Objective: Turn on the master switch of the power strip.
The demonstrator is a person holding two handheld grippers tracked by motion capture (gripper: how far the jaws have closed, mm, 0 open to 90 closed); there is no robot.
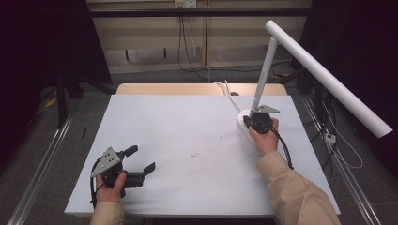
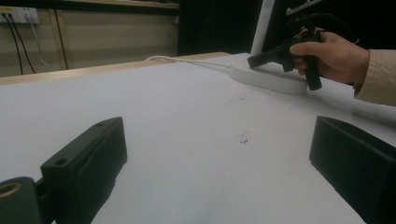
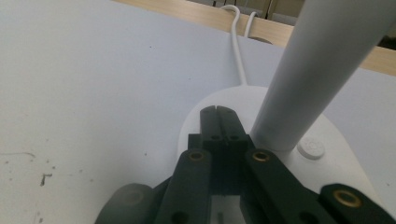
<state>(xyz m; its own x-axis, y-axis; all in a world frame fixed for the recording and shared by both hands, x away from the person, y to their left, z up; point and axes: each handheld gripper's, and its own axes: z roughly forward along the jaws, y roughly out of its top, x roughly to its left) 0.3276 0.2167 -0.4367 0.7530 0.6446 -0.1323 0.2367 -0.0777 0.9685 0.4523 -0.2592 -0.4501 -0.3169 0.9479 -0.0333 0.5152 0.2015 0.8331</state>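
Nearest the person, the left gripper (image 1: 141,161) sits low over the front left of the white table (image 1: 187,140), held in the left hand (image 1: 110,190); its two black jaws stand wide apart with nothing between them, and the left gripper view looks out across bare tabletop through that gap. A few small dark specks (image 2: 243,138) mark the surface toward the middle. Farther back on the right, a beige sleeve (image 1: 293,187) leads up to the right hand (image 1: 265,138), which holds the right gripper (image 3: 217,110) at the lamp (image 1: 324,75). Its jaws are pressed together, empty, their tips lying over the lamp's round white base (image 3: 336,140) just beside the foot of the white pole (image 3: 322,70). A small round button (image 3: 311,148) sits on the base on the other side of the pole's foot. The lamp stands at the back right of the table, its pole leaning and its long head reaching out past the right edge. Its white cord (image 3: 239,51) runs off the base toward the wooden back edge (image 1: 202,89).
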